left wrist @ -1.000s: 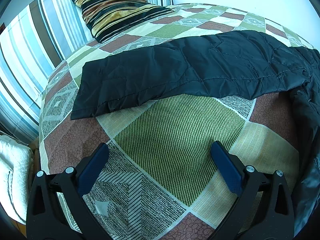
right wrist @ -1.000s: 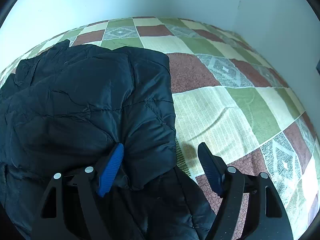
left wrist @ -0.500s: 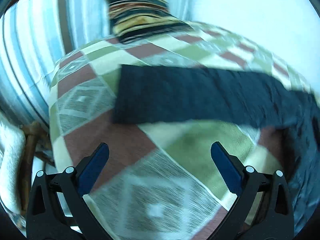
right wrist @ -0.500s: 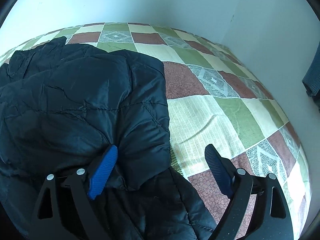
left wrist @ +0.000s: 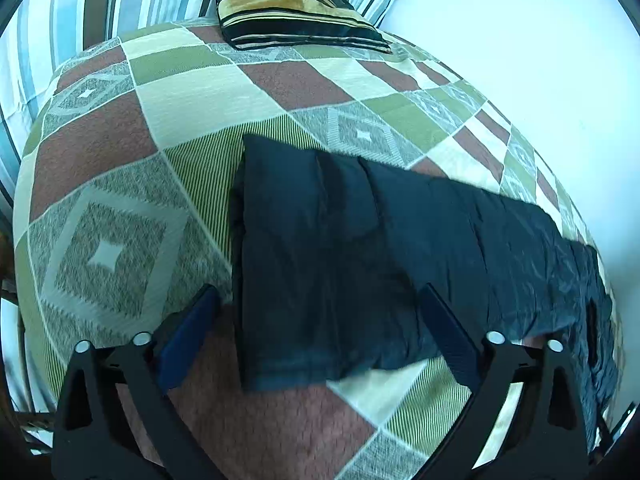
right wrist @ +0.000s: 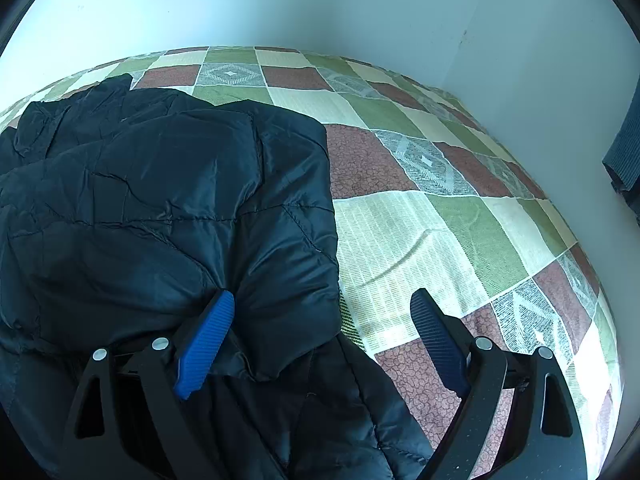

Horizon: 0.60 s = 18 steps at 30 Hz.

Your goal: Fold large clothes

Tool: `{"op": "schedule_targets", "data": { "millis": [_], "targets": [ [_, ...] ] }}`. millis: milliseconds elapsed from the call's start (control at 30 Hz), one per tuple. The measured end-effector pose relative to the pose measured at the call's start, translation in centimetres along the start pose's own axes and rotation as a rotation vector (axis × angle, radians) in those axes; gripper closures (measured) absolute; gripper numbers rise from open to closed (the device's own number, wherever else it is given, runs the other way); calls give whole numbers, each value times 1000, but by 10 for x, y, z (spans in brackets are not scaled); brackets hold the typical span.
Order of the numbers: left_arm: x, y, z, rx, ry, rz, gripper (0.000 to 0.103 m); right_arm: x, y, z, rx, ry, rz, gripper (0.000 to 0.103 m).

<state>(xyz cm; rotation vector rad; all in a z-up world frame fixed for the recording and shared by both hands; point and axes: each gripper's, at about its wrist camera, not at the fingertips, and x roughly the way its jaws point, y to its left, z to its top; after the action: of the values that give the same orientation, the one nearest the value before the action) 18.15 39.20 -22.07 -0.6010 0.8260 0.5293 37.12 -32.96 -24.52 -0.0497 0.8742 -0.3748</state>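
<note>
between the wide-open left claw (left wrist: 316,320) fingers lies the black jacket's (left wrist: 340,248) sleeve end, ungripped.

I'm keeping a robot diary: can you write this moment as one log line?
left gripper: open, sleeve end between jaws, jaws just narrowing | right gripper: open over black jacket | bed cover: jacket unfolded

Both views are fisheye cameras riding on the handheld grippers, each looking forward and steeply down along its own two jaws at the bed (left wrist: 208,92). The left wrist view sits close over the black jacket (left wrist: 360,248), facing its sleeve end and the striped pillow (left wrist: 292,4) beyond. The right wrist view hangs close over the jacket's (right wrist: 160,208) body, facing the white wall corner (right wrist: 460,40). They share the jacket and the patchwork bedspread (right wrist: 400,240).
</note>
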Motion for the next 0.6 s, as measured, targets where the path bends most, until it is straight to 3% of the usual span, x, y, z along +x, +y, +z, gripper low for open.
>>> {"op": "schedule_targets", "data": {
  "millis": [33,200,333,467,567,600],
  "targets": [
    [1,1,3,1,4,-10,18,0,0,0,-1,-1,-2,15],
    [-3,11,6,-15,15,-55,36,-1,0,0,-4,-3,-9,15],
    [0,18,11,-27,14,-83,36,-1,0,0,-3,-3,-9,15],
    [9,14,21,22,44,-80,35,-1,0,0,-3,-4,-10,15],
    [6,14,22,25,50,-93,60,-1,0,0,-4,-3,-11,15],
    [5,16,21,16,54,-112,75,-1,0,1,-5,-4,-13,15]
  ]
}}
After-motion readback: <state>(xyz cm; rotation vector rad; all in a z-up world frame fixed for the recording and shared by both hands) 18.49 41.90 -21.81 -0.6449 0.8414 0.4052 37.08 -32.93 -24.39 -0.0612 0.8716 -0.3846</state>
